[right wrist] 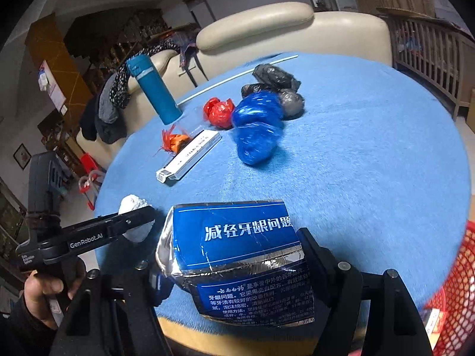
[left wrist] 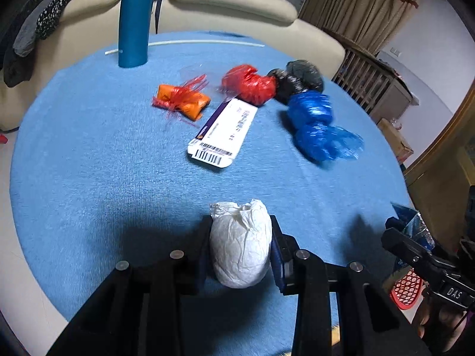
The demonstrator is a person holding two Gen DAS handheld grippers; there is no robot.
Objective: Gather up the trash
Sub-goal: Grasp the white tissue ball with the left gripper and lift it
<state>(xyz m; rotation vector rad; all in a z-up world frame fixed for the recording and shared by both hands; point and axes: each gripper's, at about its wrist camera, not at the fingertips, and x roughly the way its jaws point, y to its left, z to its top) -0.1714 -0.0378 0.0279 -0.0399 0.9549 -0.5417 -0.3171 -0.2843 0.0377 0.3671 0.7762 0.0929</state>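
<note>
My left gripper (left wrist: pixel 241 246) is clamped on a crumpled white paper wad (left wrist: pixel 241 246), its two pads pressing the wad's sides just above the near part of the blue-covered round surface (left wrist: pixel 89 163). My right gripper (right wrist: pixel 234 267) has hold of a flattened blue and silver toothpaste box (right wrist: pixel 237 255), its jaws standing fairly wide because the box fills the gap between them; it is over the surface's near edge.

Farther out on the surface the rest of the trash lies in a loose cluster: a long white carton with a barcode (left wrist: pixel 222 132), an orange packet tied in red netting (left wrist: pixel 182 101) just left of it, a red plastic bundle (left wrist: pixel 249 84) touching the carton's far end, black bags (left wrist: pixel 297 80) behind that, and a blue plastic bag (left wrist: pixel 317 124) to the right.

A teal flask (left wrist: pixel 135 20) stands upright at the far edge, beside a thin white stick (left wrist: pixel 207 41). A red mesh basket (right wrist: pixel 451 290) sits off the surface's right side. A cream sofa (left wrist: pixel 231 3) lies beyond.
</note>
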